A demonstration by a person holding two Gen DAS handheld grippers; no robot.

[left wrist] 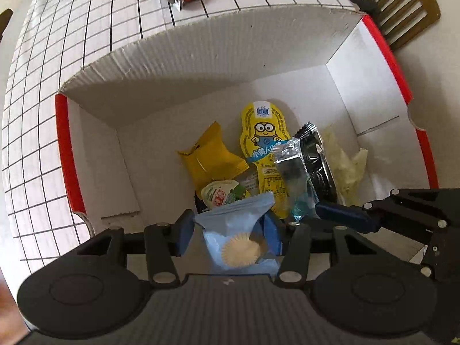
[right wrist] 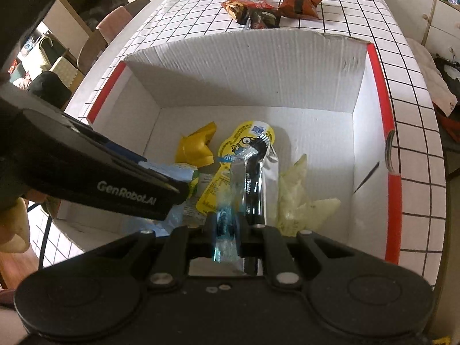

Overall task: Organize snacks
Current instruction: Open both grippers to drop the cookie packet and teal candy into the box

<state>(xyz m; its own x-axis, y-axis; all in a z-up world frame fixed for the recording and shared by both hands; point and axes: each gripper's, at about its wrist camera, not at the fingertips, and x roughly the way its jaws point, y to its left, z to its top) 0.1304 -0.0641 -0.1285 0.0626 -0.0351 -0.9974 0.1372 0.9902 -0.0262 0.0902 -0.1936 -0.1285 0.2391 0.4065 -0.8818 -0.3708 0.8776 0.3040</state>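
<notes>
Left wrist view: the left gripper (left wrist: 230,227) points down into an open white cardboard box (left wrist: 201,57) with red rims. Its jaws stand partly apart and press on both sides of a light blue snack packet (left wrist: 238,230) printed with a round biscuit. The packet sits above the snacks on the box floor.

On the box floor lie a plain yellow packet (left wrist: 211,155), a yellow Minion-print pouch (left wrist: 266,138), a small round jelly cup (left wrist: 220,194) and a pale yellow wrapper (left wrist: 343,164). A black cookie packet (left wrist: 319,161) lies beside the Minion-print pouch.

Right wrist view: the right gripper (right wrist: 225,228) is angled down into the same box. Its jaws are almost fully closed, pinching the blue end of a silver foil packet (right wrist: 258,181). The packet extends forward over the Minion-print pouch.

The box stands on a counter (right wrist: 330,17) covered with a white grid-pattern cloth. Beyond the far wall of the box, several red and brown snack bags (right wrist: 300,4) remain on the counter.
</notes>
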